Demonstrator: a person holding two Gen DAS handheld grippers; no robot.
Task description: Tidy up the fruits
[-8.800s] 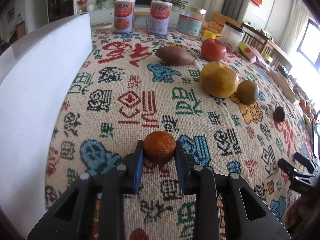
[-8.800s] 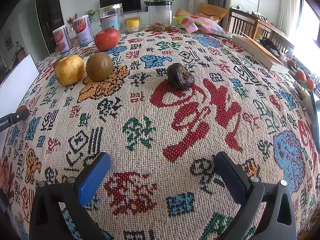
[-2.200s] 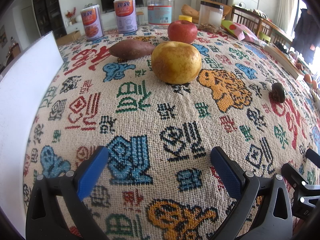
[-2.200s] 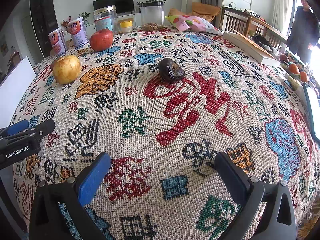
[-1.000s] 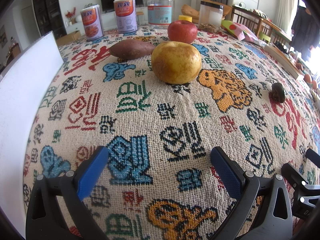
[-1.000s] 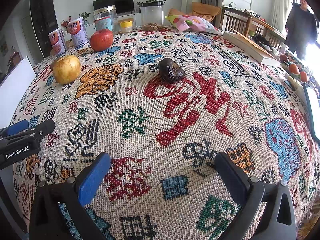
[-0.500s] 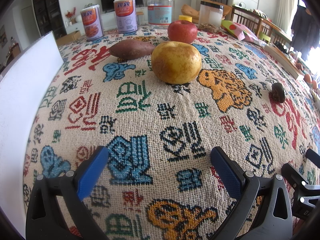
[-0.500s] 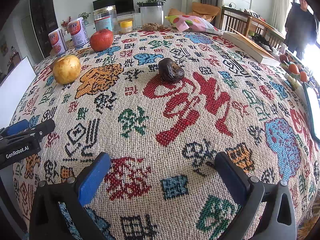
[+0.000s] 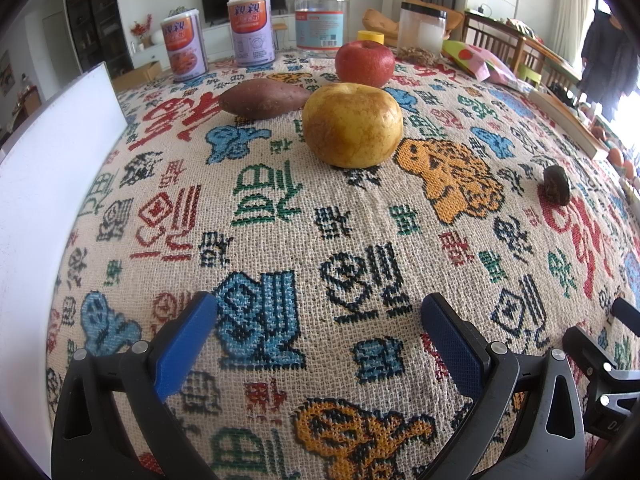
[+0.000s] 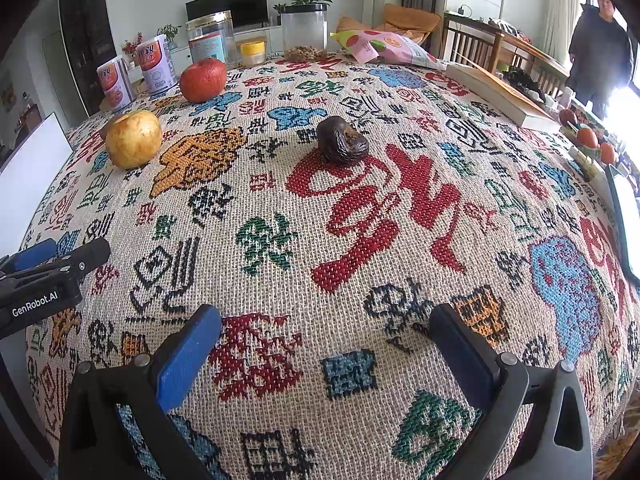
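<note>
A yellow pear [image 9: 352, 125] sits on the patterned tablecloth [image 9: 280, 216], straight ahead of my left gripper [image 9: 320, 332], which is open, empty and well short of it. Behind the pear lie a sweet potato [image 9: 262, 98] and a red apple [image 9: 364, 62]. A dark wrinkled fruit [image 9: 557, 185] lies to the right. In the right wrist view my right gripper [image 10: 326, 344] is open and empty near the table's front edge; the dark fruit [image 10: 341, 140] lies ahead of it, the pear [image 10: 134, 139] and apple [image 10: 202, 79] at far left.
A white board [image 9: 44, 184] stands along the table's left side. Cans [image 9: 250, 30], jars [image 9: 320, 20] and a snack bag [image 10: 380, 46] line the far edge. A book [image 10: 504, 94] lies at the right. A person [image 10: 600, 44] stands far right.
Nothing has moved in the last second. Since 8.8 s ago my left gripper has let go of the orange and opened, and the brown round fruit beside the pear is out of view.
</note>
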